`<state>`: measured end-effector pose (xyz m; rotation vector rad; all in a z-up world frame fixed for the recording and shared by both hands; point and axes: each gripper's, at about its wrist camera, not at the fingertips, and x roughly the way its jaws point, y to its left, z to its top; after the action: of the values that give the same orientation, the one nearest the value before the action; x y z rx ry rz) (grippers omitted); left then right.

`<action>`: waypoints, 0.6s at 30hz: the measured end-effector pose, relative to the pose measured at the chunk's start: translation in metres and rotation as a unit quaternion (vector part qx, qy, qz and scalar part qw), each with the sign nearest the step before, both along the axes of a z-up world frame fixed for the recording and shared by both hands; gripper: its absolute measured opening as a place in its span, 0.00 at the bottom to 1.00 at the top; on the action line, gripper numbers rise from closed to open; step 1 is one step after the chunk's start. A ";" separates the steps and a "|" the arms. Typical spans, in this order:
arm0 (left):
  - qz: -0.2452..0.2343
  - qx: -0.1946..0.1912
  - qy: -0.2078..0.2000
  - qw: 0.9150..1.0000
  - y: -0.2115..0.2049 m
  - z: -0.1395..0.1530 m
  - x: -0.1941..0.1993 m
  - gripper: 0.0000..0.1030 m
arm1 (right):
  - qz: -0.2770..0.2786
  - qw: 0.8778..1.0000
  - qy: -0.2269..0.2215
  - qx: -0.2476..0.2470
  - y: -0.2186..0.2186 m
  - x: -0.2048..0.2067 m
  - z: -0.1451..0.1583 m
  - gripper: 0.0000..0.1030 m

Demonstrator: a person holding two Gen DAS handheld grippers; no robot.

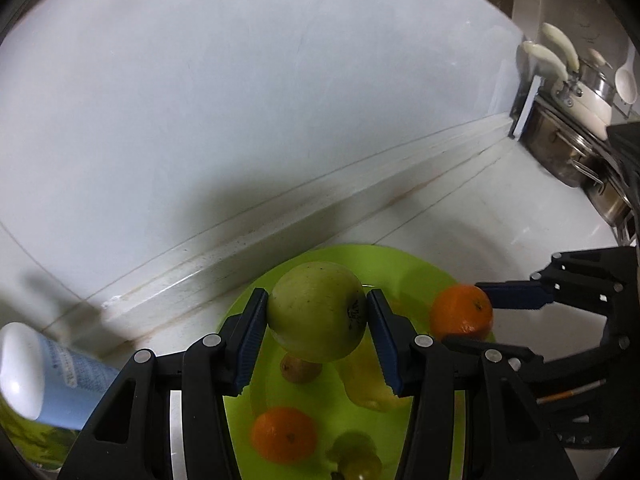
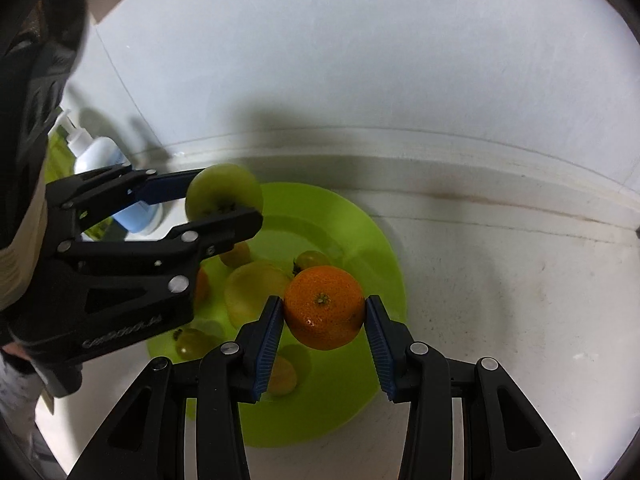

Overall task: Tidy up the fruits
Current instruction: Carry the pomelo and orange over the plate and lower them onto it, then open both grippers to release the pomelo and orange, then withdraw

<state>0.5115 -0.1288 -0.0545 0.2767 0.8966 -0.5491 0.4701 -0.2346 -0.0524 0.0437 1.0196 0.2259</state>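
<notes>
Now you hold a green apple [image 1: 318, 310] pinched in the L gripper [image 1: 318, 320] and a mandarin [image 2: 324, 307] in the R gripper [image 2: 324, 316], both above the lime plate [image 2: 360, 240], w/ other fruit lying below the jaws; both look ready to set down.

Both views are taken from the wrists, looking steeply down and close over the lime plate [image 1: 400, 264] on the white counter. In the left view the right gripper [image 1: 516, 296] is seen at 3 o'clock; in the right view the left gripper [image 2: 224, 196] is seen at 9 o'clock. The plate is shared by both views.
</notes>
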 end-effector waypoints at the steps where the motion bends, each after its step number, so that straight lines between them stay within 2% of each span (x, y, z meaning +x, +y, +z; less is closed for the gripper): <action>1: 0.001 0.000 0.005 1.000 -0.001 -0.002 0.003 0.48 | 0.000 1.000 0.003 -0.001 0.000 0.001 -0.003 0.41; 14: -0.001 0.016 0.022 1.000 -0.007 -0.013 0.011 0.48 | -0.001 1.000 0.022 0.001 -0.008 0.005 -0.016 0.42; 18: 0.003 0.015 0.007 1.000 -0.004 -0.005 0.008 0.50 | 0.000 1.000 0.022 -0.001 -0.008 0.005 -0.017 0.42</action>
<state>0.5195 -0.1331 -0.0591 0.2974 0.9185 -0.5340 0.4752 -0.2428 -0.0695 0.0480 1.0638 0.2242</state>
